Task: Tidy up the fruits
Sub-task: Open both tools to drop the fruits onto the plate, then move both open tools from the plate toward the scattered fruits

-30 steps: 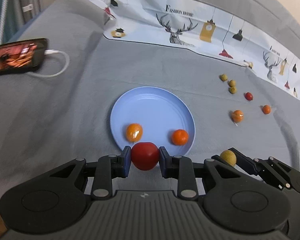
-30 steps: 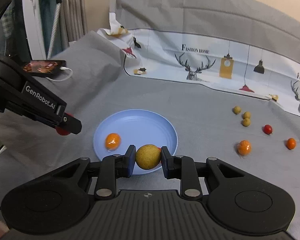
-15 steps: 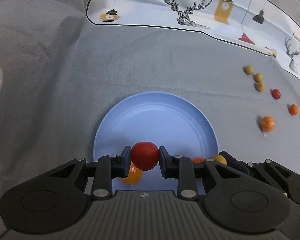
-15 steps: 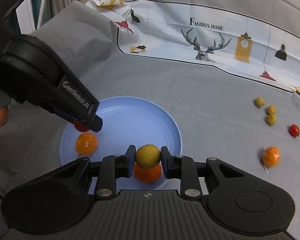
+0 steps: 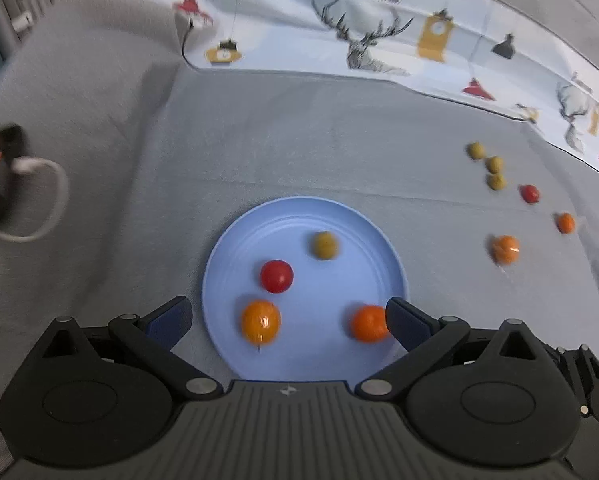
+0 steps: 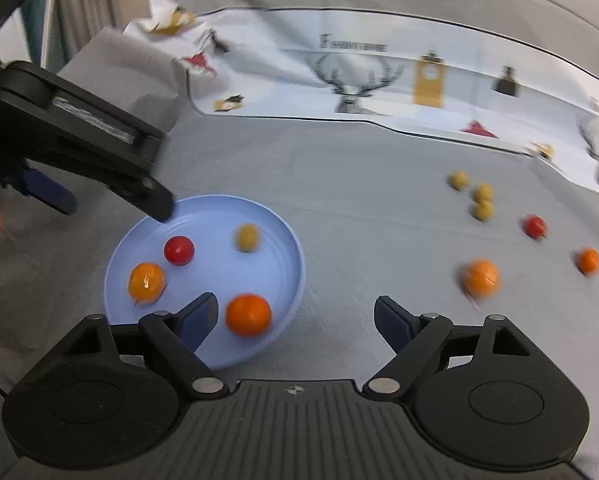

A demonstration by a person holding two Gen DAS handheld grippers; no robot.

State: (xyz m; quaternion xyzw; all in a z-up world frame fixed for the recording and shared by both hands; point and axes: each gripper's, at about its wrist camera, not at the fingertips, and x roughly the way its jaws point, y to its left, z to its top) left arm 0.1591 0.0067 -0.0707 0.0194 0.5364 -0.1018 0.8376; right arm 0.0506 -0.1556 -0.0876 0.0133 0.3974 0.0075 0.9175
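Note:
A blue plate (image 5: 363, 224) (image 6: 287, 248) lies on the grey cloth. In it are a red tomato (image 5: 276, 276) (image 6: 178, 250), a yellow-green fruit (image 5: 325, 245) (image 6: 247, 237) and two orange fruits (image 5: 260, 321) (image 5: 368, 323) (image 6: 146, 281) (image 6: 248, 315). My left gripper (image 5: 287, 320) is open and empty above the plate's near edge. My right gripper (image 6: 295, 316) is open and empty at the plate's right rim. The left gripper's body (image 6: 79, 136) shows above the plate's left side in the right wrist view.
To the right on the cloth lie three yellow-green fruits (image 5: 493, 165) (image 6: 479, 194), a red tomato (image 5: 530, 194) (image 6: 535, 226) and two orange fruits (image 5: 505, 249) (image 5: 565, 223) (image 6: 480, 277) (image 6: 588, 260). A printed white cloth (image 5: 379, 32) lies at the back. A phone and white cable (image 5: 43, 200) sit left.
Both grippers opened and pulled back. The red tomato and the yellow-green fruit left the jaws and now lie in the plate.

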